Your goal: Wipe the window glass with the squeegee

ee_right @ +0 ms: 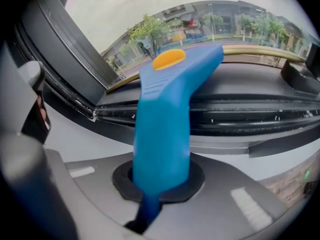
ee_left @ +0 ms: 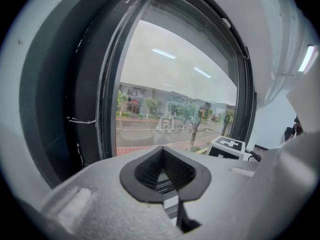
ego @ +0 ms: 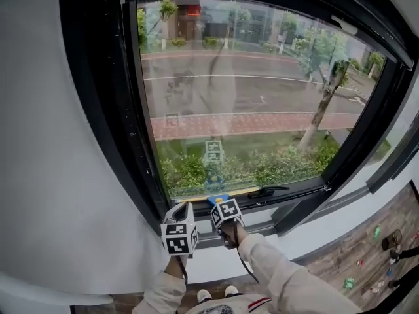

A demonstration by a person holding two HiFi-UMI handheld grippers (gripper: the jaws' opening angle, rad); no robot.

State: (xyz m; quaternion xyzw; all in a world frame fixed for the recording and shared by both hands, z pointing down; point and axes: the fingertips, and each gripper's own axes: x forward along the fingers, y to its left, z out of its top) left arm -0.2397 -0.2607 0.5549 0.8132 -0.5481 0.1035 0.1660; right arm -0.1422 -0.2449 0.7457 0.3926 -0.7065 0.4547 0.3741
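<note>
The squeegee (ee_right: 165,109) has a blue handle with an orange spot. Its brass-coloured blade bar (ee_right: 260,49) lies along the bottom edge of the window glass (ego: 249,97). My right gripper (ee_right: 160,184) is shut on the lower handle. In the head view the squeegee (ego: 218,199) sits at the pane's lower middle, just above the right gripper (ego: 222,207). My left gripper (ego: 181,209) hangs beside it to the left, below the black frame (ego: 105,110). In its own view the left gripper (ee_left: 165,176) is shut with nothing held, pointing up at the glass (ee_left: 170,99).
A black window handle (ego: 268,191) lies on the lower frame, right of the squeegee. A grey-white wall (ego: 46,175) flanks the window on the left. The pale sill (ego: 308,231) runs below, and a wooden floor (ego: 366,254) with small objects shows at lower right.
</note>
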